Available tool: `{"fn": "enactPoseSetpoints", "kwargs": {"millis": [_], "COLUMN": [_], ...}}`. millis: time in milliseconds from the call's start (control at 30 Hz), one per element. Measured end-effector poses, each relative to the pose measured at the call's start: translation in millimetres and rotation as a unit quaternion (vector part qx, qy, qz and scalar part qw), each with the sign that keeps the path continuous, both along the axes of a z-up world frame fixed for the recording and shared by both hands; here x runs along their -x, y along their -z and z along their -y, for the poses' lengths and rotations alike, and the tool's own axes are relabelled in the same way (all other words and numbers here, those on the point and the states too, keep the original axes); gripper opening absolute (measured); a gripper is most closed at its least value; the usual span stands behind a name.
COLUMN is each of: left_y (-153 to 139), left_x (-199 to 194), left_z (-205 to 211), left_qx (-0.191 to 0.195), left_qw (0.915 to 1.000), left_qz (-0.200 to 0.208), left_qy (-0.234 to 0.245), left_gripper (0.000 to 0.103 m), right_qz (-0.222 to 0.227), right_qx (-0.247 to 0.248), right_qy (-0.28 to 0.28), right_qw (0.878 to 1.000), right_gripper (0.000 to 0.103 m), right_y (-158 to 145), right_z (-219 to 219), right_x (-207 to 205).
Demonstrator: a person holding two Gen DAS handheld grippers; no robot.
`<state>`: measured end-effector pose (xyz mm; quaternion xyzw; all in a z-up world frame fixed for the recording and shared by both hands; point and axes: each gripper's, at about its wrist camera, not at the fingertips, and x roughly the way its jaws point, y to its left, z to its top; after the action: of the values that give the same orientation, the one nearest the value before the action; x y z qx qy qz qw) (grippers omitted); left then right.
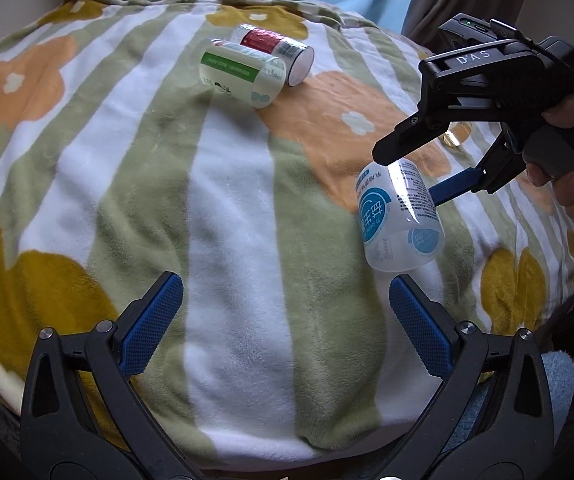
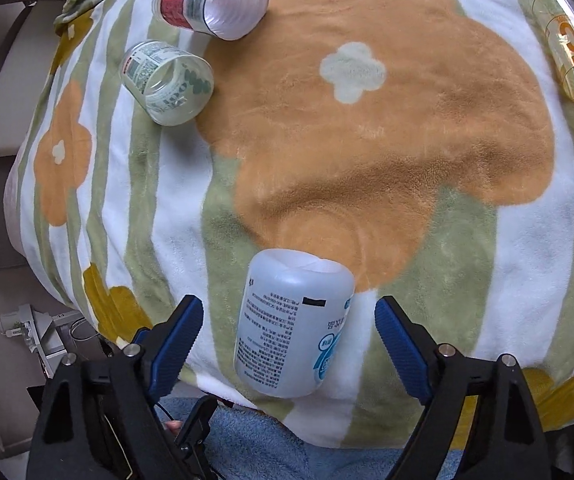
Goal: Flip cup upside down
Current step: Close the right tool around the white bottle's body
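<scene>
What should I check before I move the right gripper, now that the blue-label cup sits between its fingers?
1. Right gripper open: ok; a gap shows on each side of the blue-label cup.
2. Cup standing straight: not ok; it leans in both views.
3. Cup resting mouth-down on the blanket: cannot tell.
4. Left gripper out of the way: ok; it is open, empty and short of the cup.
5. Other cups apart: ok; the red-label cup and green-label cup lie on their sides at the far side.
</scene>
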<state>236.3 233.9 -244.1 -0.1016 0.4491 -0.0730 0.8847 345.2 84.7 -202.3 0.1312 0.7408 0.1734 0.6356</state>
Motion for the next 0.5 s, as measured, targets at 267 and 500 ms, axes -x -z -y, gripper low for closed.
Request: {"fn": "enactPoseSetpoints", "kwargs": {"millis": [267,500], "left_y": [3,6], "left_x": [-4,-9], "left_z": [2,1], "left_qx": [0.013,0.030], "left_qw": [0.9999,0.9995], "left_qz": [-0.003,-0.005], "left_qy": [0.011,0.006], "left_gripper": [0.103,0.103], "right_qz": [-0.042,-0.013], "right_qx": [0.009,-0.009], "right_qy": [0.004,-0.011], "right_qw": [0.999,1.000], "right_gripper": [0.065,0.059], "right_y": [31,21], "right_z": [-6,-11], "right_x": [-6,-12]}}
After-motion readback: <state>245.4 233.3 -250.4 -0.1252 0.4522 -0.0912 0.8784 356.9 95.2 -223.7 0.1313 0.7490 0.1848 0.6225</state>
